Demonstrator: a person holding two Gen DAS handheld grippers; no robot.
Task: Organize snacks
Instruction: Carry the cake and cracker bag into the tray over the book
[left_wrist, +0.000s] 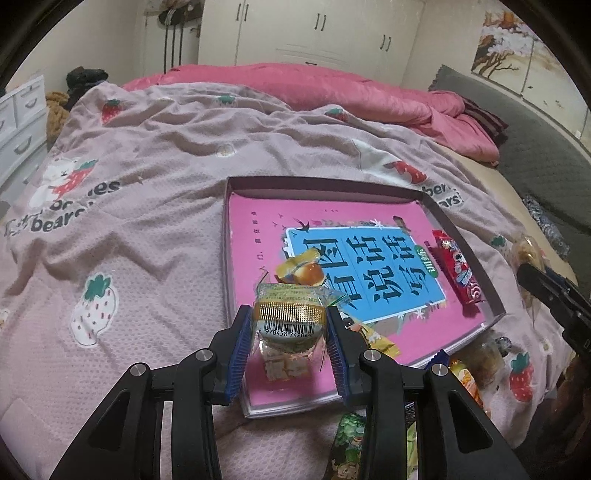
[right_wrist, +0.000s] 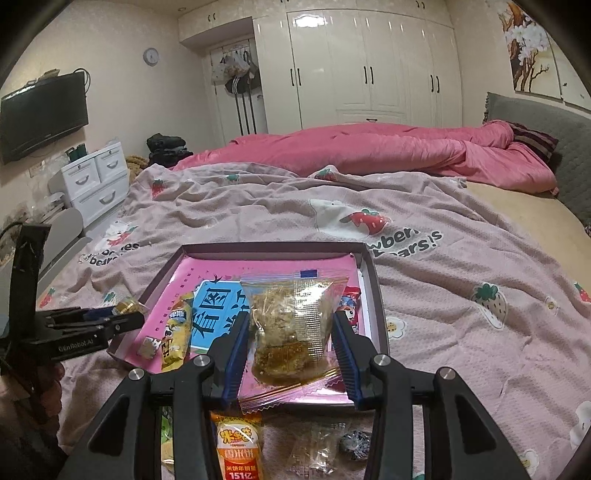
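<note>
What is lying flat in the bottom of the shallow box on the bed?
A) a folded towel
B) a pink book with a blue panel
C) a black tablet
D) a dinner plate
B: the pink book with its blue panel fills the floor of the box.

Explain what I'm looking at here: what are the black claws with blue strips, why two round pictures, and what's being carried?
No robot: a person holds a two-finger gripper in each hand, each carrying a fisheye camera looking along its fingers. The left camera shows the left gripper shut on a small wrapped snack with a barcode. The right camera shows the right gripper shut on a clear snack bag. Both hover over a shallow box on a bed, lined with a pink book. A red packet already lies inside; more snacks wait on the blanket.
</note>
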